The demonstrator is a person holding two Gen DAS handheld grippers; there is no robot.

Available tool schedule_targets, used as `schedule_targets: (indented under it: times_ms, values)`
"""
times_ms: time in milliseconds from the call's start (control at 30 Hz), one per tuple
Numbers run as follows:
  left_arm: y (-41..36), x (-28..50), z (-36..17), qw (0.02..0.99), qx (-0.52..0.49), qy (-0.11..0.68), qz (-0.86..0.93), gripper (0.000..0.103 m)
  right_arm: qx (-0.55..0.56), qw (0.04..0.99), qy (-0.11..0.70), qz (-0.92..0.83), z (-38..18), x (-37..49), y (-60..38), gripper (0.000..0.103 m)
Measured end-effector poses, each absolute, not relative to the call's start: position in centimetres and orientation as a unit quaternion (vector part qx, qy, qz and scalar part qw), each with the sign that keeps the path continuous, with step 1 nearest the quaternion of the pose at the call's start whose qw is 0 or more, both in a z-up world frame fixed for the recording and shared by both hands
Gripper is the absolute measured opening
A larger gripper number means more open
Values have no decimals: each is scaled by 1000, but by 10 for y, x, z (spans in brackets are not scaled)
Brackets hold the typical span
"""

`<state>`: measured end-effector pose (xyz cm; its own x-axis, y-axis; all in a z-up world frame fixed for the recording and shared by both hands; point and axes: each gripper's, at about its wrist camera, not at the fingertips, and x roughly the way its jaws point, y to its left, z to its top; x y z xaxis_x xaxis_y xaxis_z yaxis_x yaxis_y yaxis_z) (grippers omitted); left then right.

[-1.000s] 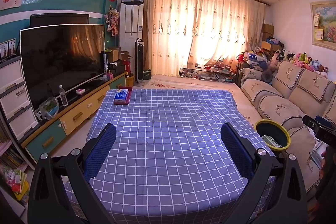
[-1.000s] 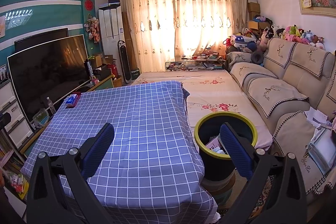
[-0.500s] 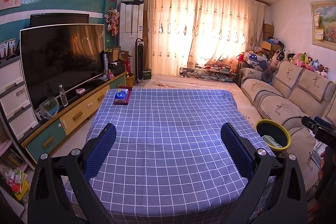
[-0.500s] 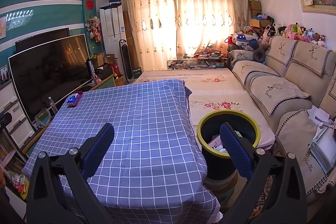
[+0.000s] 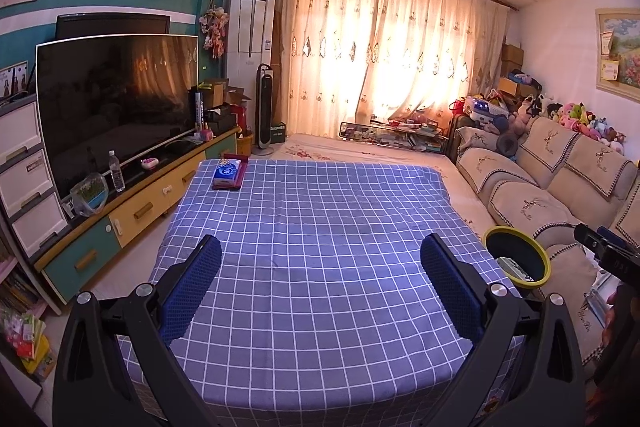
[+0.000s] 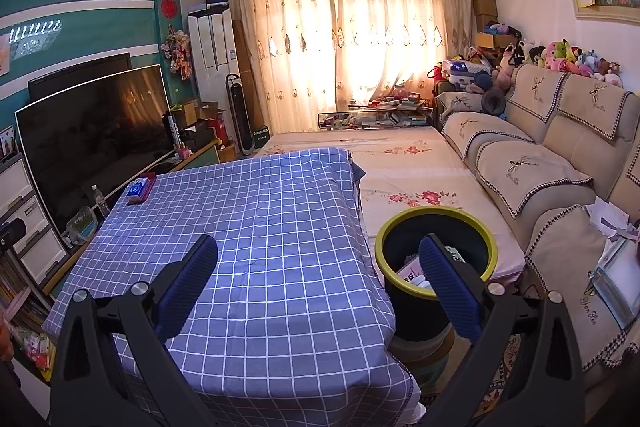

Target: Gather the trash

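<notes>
**Two grippers, one bin, cleared table**

While both are held above the checked tablecloth [image 5: 320,247], left gripper [image 5: 320,283] and right gripper [image 6: 318,281] stand spread apart, empty. Yellow-rimmed trash bin [image 6: 436,267], paper inside, beside the table's right edge. Tissue pack [image 5: 227,173] at far left corner.

table [image 5: 320,247] before us, tissue pack [image 5: 227,174] on its far-left corner | bin [image 6: 436,267] just beside table's right edge, litter in it | sofa [image 6: 532,171] right of bin | television [image 5: 116,99] left of table
</notes>
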<state>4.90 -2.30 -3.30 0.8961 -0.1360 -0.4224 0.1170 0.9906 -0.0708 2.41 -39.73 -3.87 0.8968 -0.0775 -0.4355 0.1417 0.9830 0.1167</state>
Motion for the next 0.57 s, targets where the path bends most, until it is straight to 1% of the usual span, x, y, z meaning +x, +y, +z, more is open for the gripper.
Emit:
schedule_targets:
  times_ms: [133, 233, 333, 433, 567]
  values:
    - [-27, 54, -36, 971, -30, 220, -91, 98, 73, 971, 219, -56, -39, 26, -398, 96]
    - [-34, 62, -39, 971, -14, 221, -93, 98, 73, 971, 220, -51, -40, 33, -398, 96]
    - [-36, 82, -40, 969, -13, 228, -90, 98, 66, 971, 226, -43, -40, 49, -395, 96]
    - [-32, 115, -46, 966, -18, 246, -78, 98, 59, 969, 238, -26, -41, 76, -389, 96]
    - [-25, 179, -69, 958, -9, 281, -51, 98, 78, 960, 269, 26, -49, 141, -383, 96]
